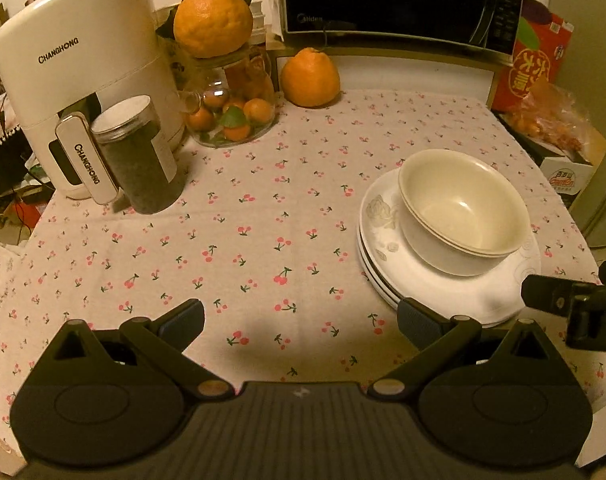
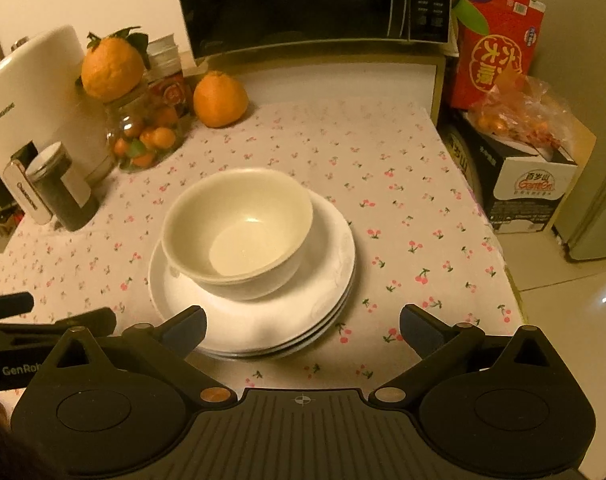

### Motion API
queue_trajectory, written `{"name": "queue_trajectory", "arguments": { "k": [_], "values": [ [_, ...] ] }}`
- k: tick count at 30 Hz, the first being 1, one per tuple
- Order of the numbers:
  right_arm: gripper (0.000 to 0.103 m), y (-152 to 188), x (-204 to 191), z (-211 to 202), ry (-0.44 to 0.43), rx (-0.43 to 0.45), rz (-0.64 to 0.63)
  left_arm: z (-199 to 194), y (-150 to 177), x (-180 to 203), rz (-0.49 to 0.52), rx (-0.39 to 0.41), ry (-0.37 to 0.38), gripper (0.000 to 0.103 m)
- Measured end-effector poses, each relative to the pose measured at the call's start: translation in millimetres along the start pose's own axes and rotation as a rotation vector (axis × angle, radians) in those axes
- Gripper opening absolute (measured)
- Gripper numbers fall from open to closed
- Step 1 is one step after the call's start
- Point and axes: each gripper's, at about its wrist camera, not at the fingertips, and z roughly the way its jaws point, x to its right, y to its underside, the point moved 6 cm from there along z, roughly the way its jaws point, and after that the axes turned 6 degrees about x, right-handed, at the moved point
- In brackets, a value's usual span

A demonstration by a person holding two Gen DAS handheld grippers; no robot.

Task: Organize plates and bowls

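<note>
We are holding both the left gripper (image 1: pixel 301 322) and right gripper (image 2: pixel 303 326) wide open and empty. Just ahead of the right fingers (image 2: pixel 185 326), nested bowls (image 2: pixel 239 232) are sitting off-centre on stacked plates (image 2: pixel 327 280); nudging them risks tipping them.

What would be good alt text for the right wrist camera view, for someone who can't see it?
Nested cream bowls sit on a stack of white plates on a cherry-print tablecloth, just ahead of the open, empty right claw. Behind are a microwave, two large oranges, a glass jar of small citrus and a white appliance; the left claw enters at the left edge.
</note>
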Motion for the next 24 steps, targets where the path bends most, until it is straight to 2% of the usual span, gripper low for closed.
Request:
{"name": "queue_trajectory", "arguments": {
  "k": [24],
  "values": [
    [0.103,3.6,-4.9,1.2,0.006,-0.004,-0.026,0.3,4.7,1.3,0.003,-0.027,0.010,0.103]
  ]
}}
